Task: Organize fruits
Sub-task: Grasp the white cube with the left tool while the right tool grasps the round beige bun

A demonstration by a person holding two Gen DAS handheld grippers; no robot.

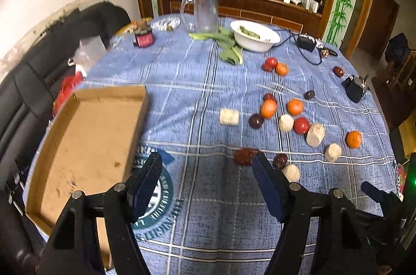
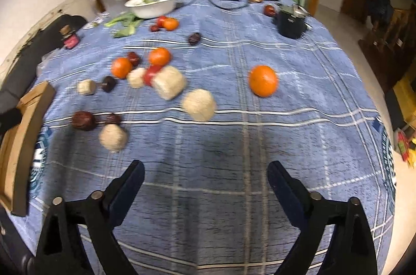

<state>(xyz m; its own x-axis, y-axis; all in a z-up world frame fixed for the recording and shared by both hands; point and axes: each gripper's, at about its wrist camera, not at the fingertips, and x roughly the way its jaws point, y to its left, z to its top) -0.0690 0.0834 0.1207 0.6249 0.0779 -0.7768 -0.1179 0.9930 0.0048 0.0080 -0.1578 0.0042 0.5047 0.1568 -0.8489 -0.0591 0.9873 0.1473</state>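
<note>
Oranges, red tomatoes, dark red dates and pale cream chunks lie scattered on the blue checked tablecloth (image 1: 197, 98). An empty cardboard tray (image 1: 91, 139) sits at the left. My left gripper (image 1: 206, 163) is open and empty above the cloth, just right of the tray; a dark date (image 1: 245, 156) lies by its right fingertip. My right gripper (image 2: 205, 171) is open and empty above bare cloth. A lone orange (image 2: 263, 80) lies ahead of it to the right, a pale chunk (image 2: 199, 104) straight ahead, another pale chunk (image 2: 113, 137) to its left.
A white bowl (image 1: 260, 42) with greens, leafy greens (image 1: 226, 46), a clear jug (image 1: 205, 12) and a small red jar (image 1: 143, 37) stand at the far side. Black gadgets with cable (image 1: 305, 43) and a black box (image 2: 290, 21) sit far right. A black sofa (image 1: 39, 72) is at the left.
</note>
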